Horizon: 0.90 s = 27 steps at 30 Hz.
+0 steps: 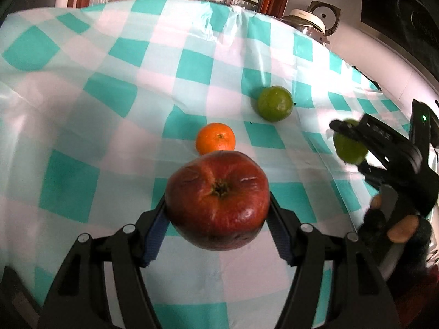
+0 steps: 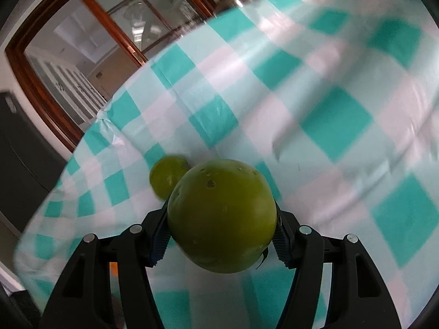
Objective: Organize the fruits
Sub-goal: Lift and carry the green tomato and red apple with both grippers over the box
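My left gripper (image 1: pixel 218 208) is shut on a wrinkled red apple (image 1: pixel 218 197) and holds it above the checked tablecloth (image 1: pixel 82 104). Just beyond it an orange (image 1: pixel 216 139) lies on the cloth, and a green fruit (image 1: pixel 275 103) lies farther back right. My right gripper (image 2: pixel 221 219) is shut on a second green fruit (image 2: pixel 222 213); it also shows in the left wrist view (image 1: pixel 349 144), held in the air at the right. The green fruit on the cloth shows behind it in the right wrist view (image 2: pixel 166 176).
A teal and white checked cloth covers the table. A white appliance (image 1: pixel 312 19) stands past the far right edge. Wooden-framed glass doors (image 2: pixel 90 54) are behind the table.
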Motion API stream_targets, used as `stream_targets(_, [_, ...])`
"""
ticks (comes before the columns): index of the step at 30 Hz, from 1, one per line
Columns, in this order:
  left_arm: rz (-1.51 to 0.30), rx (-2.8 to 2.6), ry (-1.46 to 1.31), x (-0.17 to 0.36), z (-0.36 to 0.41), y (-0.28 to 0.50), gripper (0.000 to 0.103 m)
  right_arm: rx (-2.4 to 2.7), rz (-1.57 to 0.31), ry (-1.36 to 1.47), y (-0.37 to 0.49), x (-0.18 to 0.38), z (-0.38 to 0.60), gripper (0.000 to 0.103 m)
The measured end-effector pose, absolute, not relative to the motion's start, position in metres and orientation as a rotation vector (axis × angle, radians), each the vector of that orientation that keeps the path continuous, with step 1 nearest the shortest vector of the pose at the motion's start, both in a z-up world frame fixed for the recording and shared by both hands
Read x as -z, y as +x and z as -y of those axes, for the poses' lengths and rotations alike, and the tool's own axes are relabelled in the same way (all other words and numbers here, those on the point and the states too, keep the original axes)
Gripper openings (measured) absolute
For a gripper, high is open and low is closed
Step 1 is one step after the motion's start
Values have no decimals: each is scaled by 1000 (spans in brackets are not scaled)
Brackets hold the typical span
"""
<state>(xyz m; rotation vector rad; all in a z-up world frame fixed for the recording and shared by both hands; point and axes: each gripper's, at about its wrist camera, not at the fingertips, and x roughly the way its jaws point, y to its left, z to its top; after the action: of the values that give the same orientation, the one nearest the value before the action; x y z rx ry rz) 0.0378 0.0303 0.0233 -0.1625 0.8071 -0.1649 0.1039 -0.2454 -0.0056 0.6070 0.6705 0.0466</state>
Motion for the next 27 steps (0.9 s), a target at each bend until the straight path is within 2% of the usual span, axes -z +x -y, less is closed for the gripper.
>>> stream_targets(6, [-801,186,-105,-29,-16,-8,67,-51,-687,663,7,3,251,62])
stream_targets(13, [-782,287,-47,-36,26,-67,67,-48,-673,582,-94,-11,268,62])
stream_targets(27, [-773,522,220,-33,154,-155,67,52,-563,555,-257,-14,365,62])
